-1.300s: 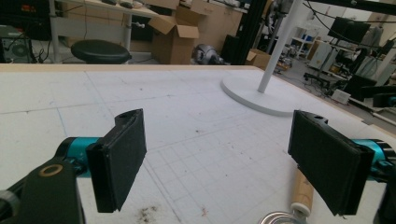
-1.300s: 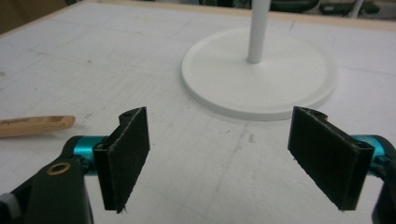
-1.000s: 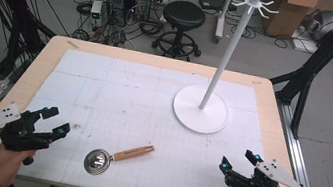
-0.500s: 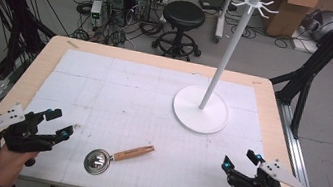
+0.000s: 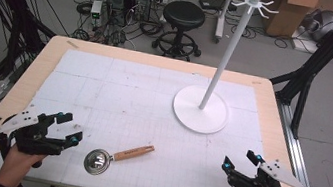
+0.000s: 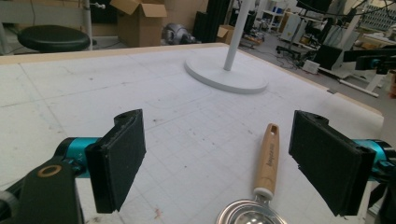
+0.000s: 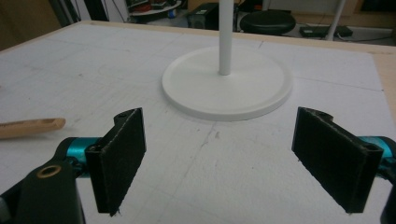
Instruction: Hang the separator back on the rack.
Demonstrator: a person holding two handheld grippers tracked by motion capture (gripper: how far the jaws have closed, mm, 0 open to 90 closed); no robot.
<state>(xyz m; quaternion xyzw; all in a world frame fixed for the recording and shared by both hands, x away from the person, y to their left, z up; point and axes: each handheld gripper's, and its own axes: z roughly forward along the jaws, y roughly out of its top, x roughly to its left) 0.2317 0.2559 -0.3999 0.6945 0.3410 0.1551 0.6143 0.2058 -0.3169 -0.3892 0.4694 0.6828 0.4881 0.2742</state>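
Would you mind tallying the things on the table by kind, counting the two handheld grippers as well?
Scoop with wooden handle: 1
White hook stand: 1
Grippers: 2, left gripper and right gripper, both open with nothing between the jaws
Total: 4

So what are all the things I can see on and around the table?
scoop: one, shiny metal bowl with a wooden handle, near the table's front edge, just right of the left gripper
stand: one, white, round base and tall pole with hooks on top, right half of the table
mat: one, white with a grid, covering the table
stool: one, black, on the floor behind the table
left gripper: one, black, open, front left corner
right gripper: one, black, open, front right corner
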